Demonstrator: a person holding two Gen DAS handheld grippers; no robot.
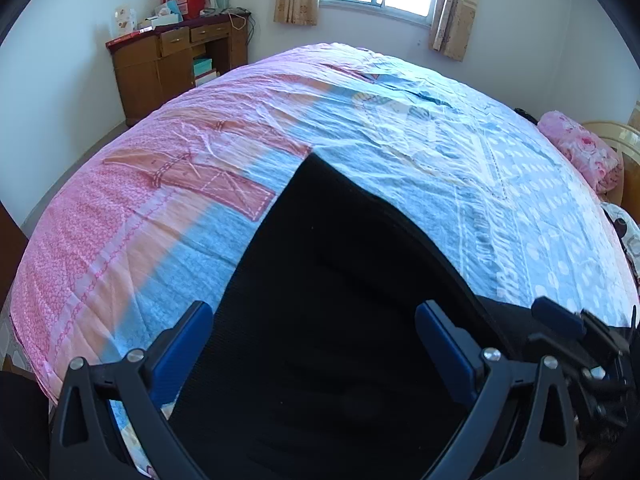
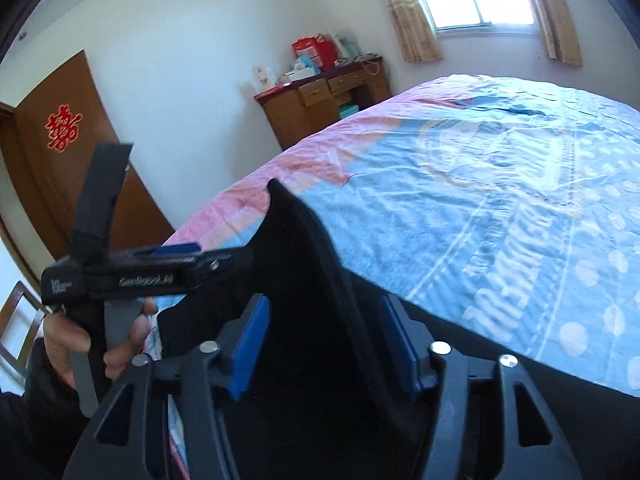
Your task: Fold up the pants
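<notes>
Right wrist view: "SenRobot.AI" on left gripper [image 2: 176,254], both jaws wide over black pants [image 2: 320,280]

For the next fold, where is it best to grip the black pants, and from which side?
Probably the far pointed corner of the black pants: it lies flat on the bedspread with two free edges meeting. Come from the bed's foot side, jaws low, pinching across that corner's edge.

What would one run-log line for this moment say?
pants: flat on bed | left gripper: open above pants | right gripper: open, pants between fingers
</notes>
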